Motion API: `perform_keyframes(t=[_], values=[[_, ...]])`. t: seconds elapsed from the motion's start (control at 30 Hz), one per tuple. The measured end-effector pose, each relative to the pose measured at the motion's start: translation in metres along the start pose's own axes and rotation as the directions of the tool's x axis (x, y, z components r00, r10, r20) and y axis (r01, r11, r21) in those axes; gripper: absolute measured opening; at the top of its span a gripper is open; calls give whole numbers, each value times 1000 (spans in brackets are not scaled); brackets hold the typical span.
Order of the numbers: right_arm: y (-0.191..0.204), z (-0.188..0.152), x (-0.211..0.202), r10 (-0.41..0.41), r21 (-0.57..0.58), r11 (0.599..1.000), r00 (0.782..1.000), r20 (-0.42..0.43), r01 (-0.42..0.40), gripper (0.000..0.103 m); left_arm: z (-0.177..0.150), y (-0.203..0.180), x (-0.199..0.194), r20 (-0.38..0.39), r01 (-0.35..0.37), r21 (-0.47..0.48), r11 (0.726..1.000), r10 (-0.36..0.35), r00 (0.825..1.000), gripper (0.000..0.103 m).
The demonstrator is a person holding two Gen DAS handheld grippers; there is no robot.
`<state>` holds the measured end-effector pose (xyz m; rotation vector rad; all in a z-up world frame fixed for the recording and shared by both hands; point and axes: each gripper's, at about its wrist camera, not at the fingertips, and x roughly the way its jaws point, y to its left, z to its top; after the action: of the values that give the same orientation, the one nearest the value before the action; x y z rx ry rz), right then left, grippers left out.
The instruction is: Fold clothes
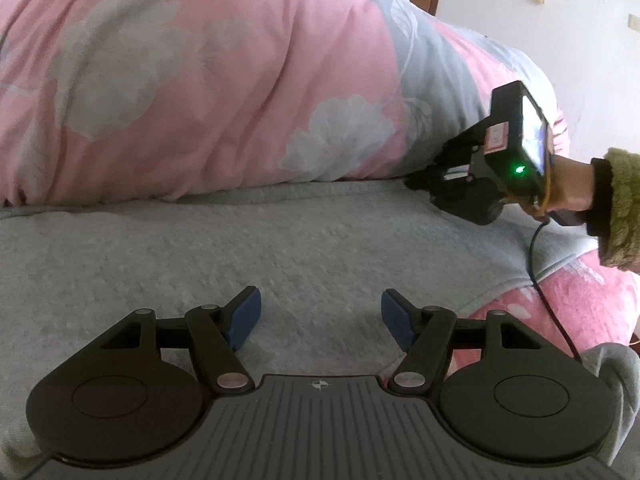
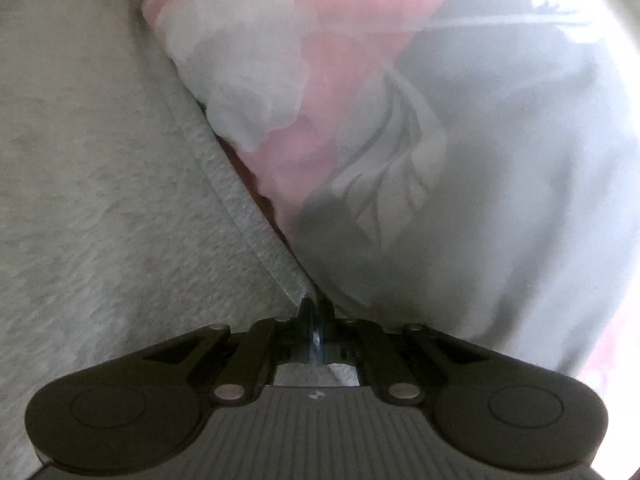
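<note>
A grey fleecy garment (image 1: 280,248) lies spread flat on the bed and fills the lower half of the left wrist view. My left gripper (image 1: 320,316) hovers just over its near part, open, with nothing between the blue pads (image 1: 244,320). My right gripper (image 1: 416,180) is at the garment's far edge, right against the duvet. In the right wrist view the right gripper (image 2: 316,308) is shut where the garment's (image 2: 100,200) stitched hem (image 2: 248,216) runs into its fingertips; the pinched fabric itself is mostly hidden.
A bulky pink and grey flowered duvet (image 1: 200,80) (image 2: 440,120) rises behind the garment. A pink sheet (image 1: 560,304) shows at the right. A hand (image 1: 572,188) in a green fuzzy sleeve (image 1: 624,208) holds the right gripper, and its black cable (image 1: 548,300) trails down. A white wall (image 1: 580,20) stands behind.
</note>
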<state>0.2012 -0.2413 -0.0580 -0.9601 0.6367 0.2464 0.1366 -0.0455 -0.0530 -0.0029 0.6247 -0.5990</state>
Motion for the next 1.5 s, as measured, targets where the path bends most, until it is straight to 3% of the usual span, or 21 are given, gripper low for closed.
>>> perform_keyframes(t=[0.27, 0.4, 0.43, 0.47, 0.53, 0.63, 0.73, 0.8, 0.97, 1.03, 1.1, 1.2, 1.27, 1.3, 1.4, 1.5], values=[[11, -3, -11, -70, 78, 995, 997, 36, 67, 2, -5, -5, 3, -6, -19, 7, 1000, 19, 1000, 67], [-21, -21, -61, -86, 298, 952, 996, 33, 72, 3, -5, -6, 3, -8, -23, 12, 1000, 23, 1000, 67], [-31, -30, -73, -91, 356, 931, 996, 20, 78, 7, -6, -5, 3, -8, -20, 11, 1000, 20, 1000, 67], [-40, -43, -82, -93, 410, 908, 996, -8, 88, 18, -6, -5, 3, -7, -18, 10, 1000, 18, 1000, 67], [-61, -73, -91, -57, 547, 833, 996, -64, 82, 24, -7, -4, 4, -7, -14, 8, 1000, 14, 1000, 67], [-111, -131, -84, 48, 763, 643, 992, -118, 59, 24, -6, -4, 4, -8, -15, 11, 1000, 15, 1000, 68], [-130, -175, -60, 168, 891, 452, 976, -136, 46, 24, -7, -6, 5, -5, -26, 22, 999, 26, 1000, 68], [-141, -182, -27, 144, 916, 395, 980, -140, 73, 23, -8, -9, 5, 0, -39, 35, 999, 39, 999, 68], [-182, -168, 20, 106, 941, 291, 971, -214, 176, 22, -10, -9, 4, 7, -43, 38, 998, 43, 999, 68], [-187, -169, 2, 86, 926, 304, 961, -262, 225, 24, -10, -7, 4, 7, -34, 29, 999, 34, 999, 69], [-186, -177, -25, 95, 930, 308, 966, -239, 200, 24, -10, -6, 3, 8, -24, 20, 1000, 24, 1000, 69], [-178, -201, -45, 162, 940, 288, 958, -237, 184, 24, -10, -7, 3, 8, -23, 19, 1000, 23, 1000, 70], [-170, -216, -37, 196, 933, 282, 938, -286, 226, 23, -10, -8, 3, 7, -28, 26, 999, 28, 1000, 71], [-172, -223, -33, 193, 938, 259, 940, -282, 229, 23, -10, -9, 3, 8, -31, 30, 999, 31, 999, 71], [-193, -234, -16, 137, 955, 180, 955, -262, 236, 21, -10, -10, 4, 7, -37, 35, 999, 37, 999, 71], [-192, -239, 17, 68, 935, 161, 942, -330, 316, 24, -9, -11, 5, 0, -47, 44, 998, 47, 999, 71]])
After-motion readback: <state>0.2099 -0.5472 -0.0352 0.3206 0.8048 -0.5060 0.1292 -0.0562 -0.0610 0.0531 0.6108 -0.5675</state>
